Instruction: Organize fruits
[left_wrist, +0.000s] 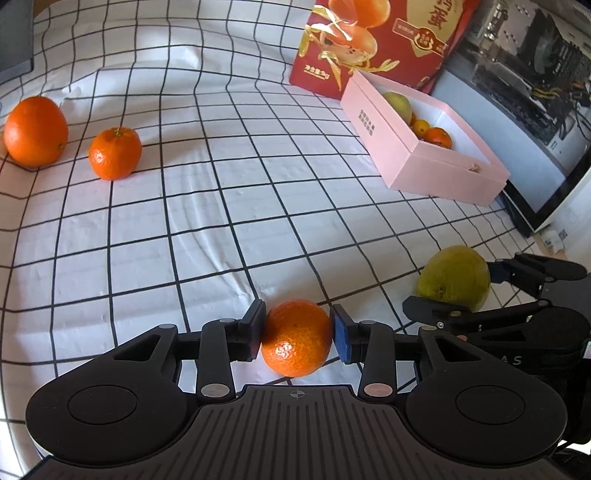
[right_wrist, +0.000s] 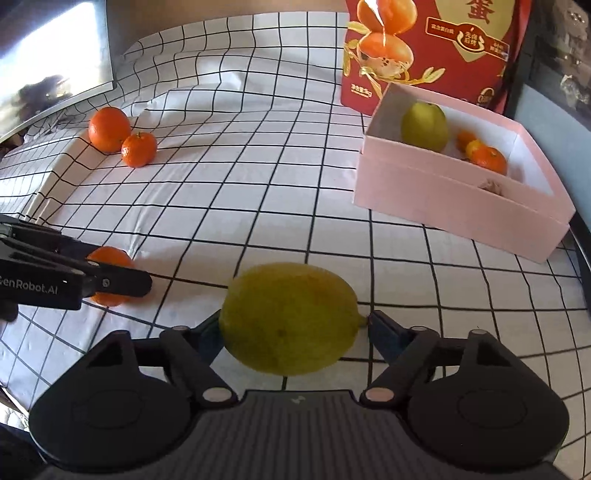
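Three loose mandarins and one yellow-green lemon (right_wrist: 290, 319) are lying on a black-gridded white cloth (left_wrist: 221, 206). The left gripper (left_wrist: 297, 334), angling downward, is clamping the nearest mandarin (left_wrist: 296, 338); the right gripper (right_wrist: 291, 328), jaws wide, is straddling the lemon, its right pad not touching. A pink box (right_wrist: 458, 206) is holding more fruit before a red carton (right_wrist: 424, 48)

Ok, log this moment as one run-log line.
left gripper: shut on mandarin | right gripper: around yellow-green fruit, right pad apart | pink box: partly filled | two oranges left
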